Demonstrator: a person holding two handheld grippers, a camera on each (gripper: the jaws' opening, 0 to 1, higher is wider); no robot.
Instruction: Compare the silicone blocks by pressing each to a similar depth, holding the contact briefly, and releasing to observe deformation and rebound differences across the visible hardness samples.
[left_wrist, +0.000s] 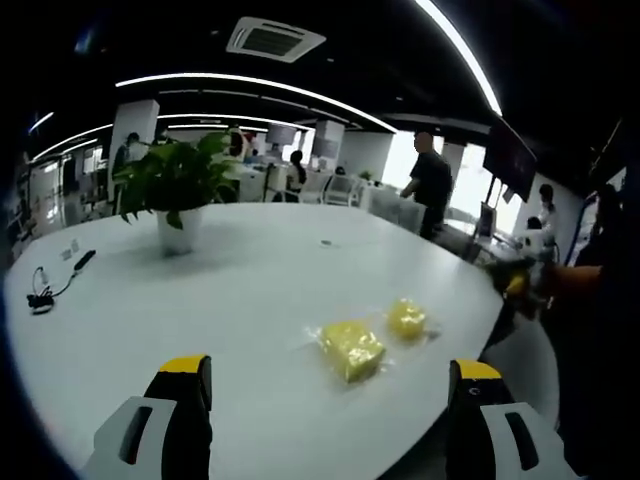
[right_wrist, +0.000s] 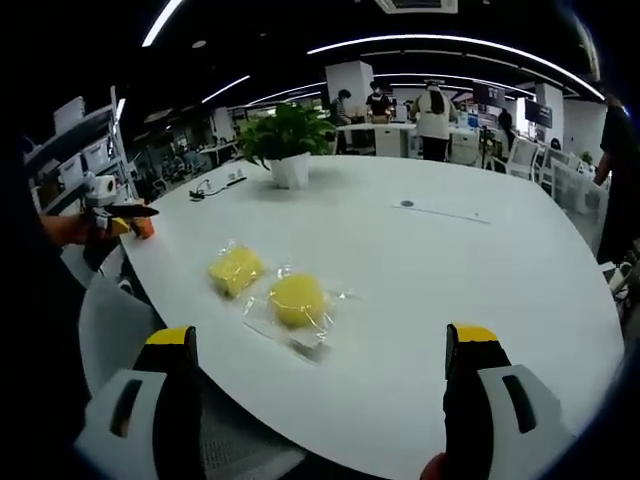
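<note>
Both grippers, left (left_wrist: 325, 400) and right (right_wrist: 325, 365), are hovering with jaws apart short of 2 bagged yellow silicone blocks (left_wrist: 351, 349) (right_wrist: 297, 299), which are lying side by side, touching neither, near the white table's (left_wrist: 230, 290) edge.

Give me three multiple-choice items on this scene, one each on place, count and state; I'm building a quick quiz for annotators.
1. Where does the potted plant stand?
A. on the white table, beyond the blocks
B. on the floor
C. on a chair

2. How many yellow silicone blocks lie on the table?
A. one
B. two
C. four

3. How do the right gripper's jaws stand?
A. shut on a block
B. pressed onto a block
C. apart, short of the blocks

Answers:
1 A: the left gripper view shows the pot resting on the tabletop farther off than the blocks.
2 B: a squarish block and a rounder block show, both in clear wrapping.
3 C: both jaws stand wide with nothing between them.
</note>
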